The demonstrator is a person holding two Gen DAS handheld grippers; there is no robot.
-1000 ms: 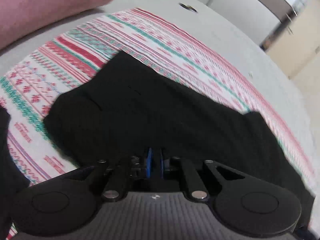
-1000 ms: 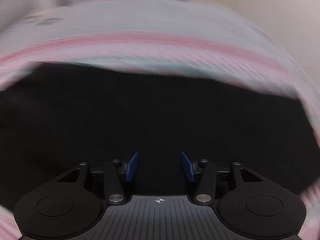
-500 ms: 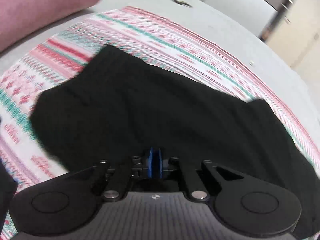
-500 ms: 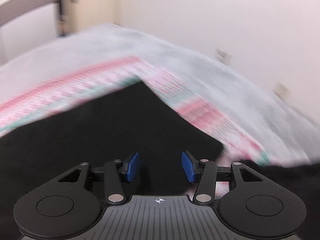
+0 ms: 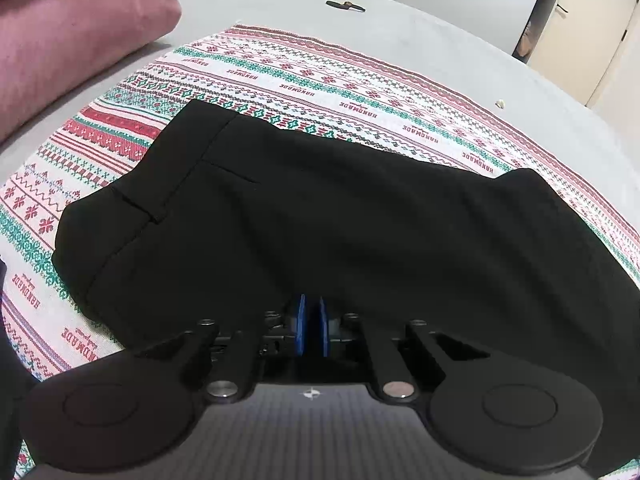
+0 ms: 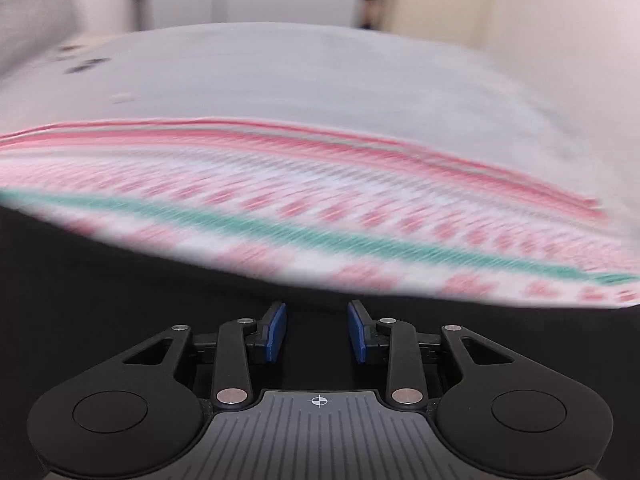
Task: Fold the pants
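A grey bed (image 5: 460, 46) carries a patterned cloth (image 5: 304, 80), banded red, green and white, spread flat across it. The black pants (image 5: 328, 216) lie on that cloth in a folded slab, waistband end toward 9 o'clock in the left wrist view, the far edge running from 10 o'clock to 3 o'clock. A pink pillow (image 5: 68, 36) sits at 10 o'clock, off the cloth, well apart from the pants. A small dark object (image 5: 345, 5) rests on the bed at 12 o'clock; its nature cannot be told.

The left gripper (image 5: 311, 330) has its blue pads pressed nearly together at the near edge of the pants; whether fabric is pinched between them cannot be told. The right gripper (image 6: 316, 336) stands with jaws spread, nothing between them, black fabric beneath; that view is blurred.
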